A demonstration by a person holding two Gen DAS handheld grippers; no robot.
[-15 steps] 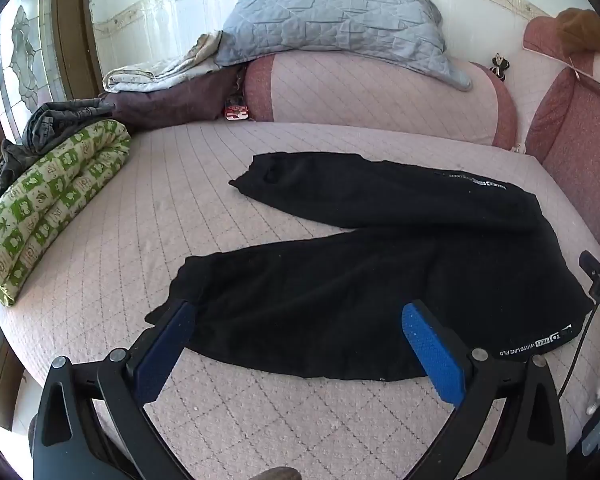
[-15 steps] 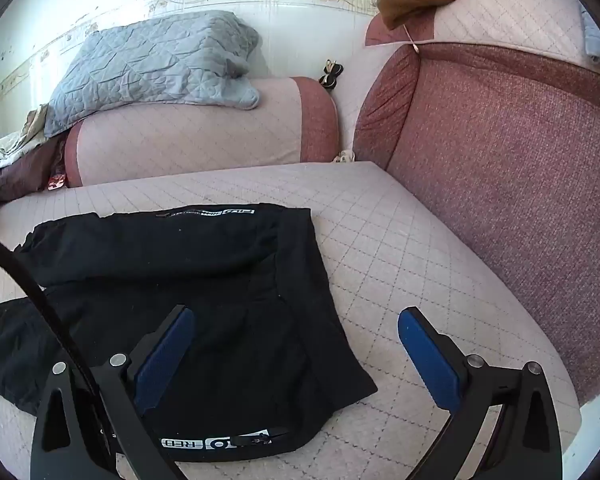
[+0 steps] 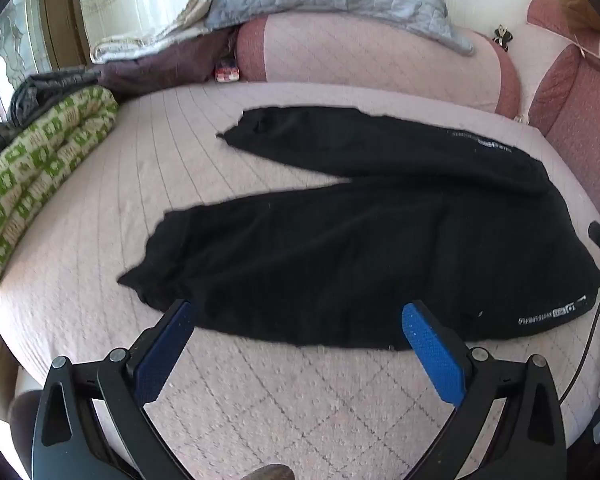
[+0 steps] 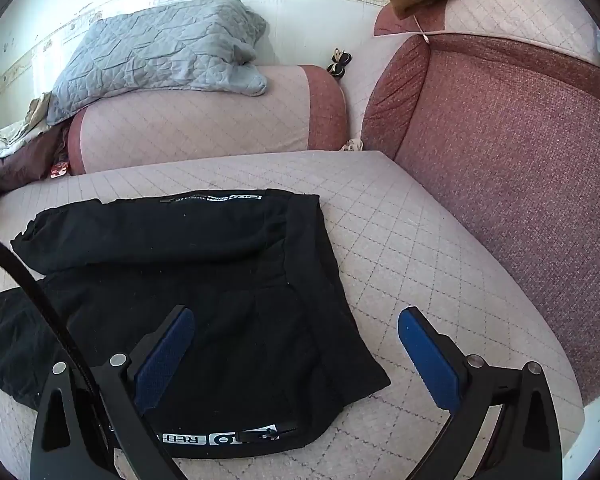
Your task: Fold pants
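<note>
1. Nearest the cameras, both tools hang just above the quilted bed cover (image 3: 300, 412) with nothing in them: the left gripper (image 3: 296, 328) has its jaws spread wide over the near hem of the lower trouser leg, and the right gripper (image 4: 296, 332) is equally spread, its left finger over the waist end and its right finger over bare cover.
2. The black pants (image 3: 360, 248) lie flat on the bed, unfolded, legs splayed in a V, with the waistband (image 4: 220, 436) closest to the right gripper and the cuffs off to the left.
3. This looks like the opening step, the approach before the first fold. The next move likely calls for each gripper to drop to an edge of the near leg, one near the cuff (image 3: 152, 276) and one at the waist, pinch the cloth, and carry it onto the far leg (image 3: 340, 140).
4. A black cable (image 4: 40, 304) crosses the right view over the fabric and could snag.
5. Farther off sit a green patterned quilt (image 3: 40, 172), a pink bolster (image 4: 204, 120) under a grey pillow (image 4: 156, 44), and a maroon cushion (image 4: 500, 184); none blocks the fold.
</note>
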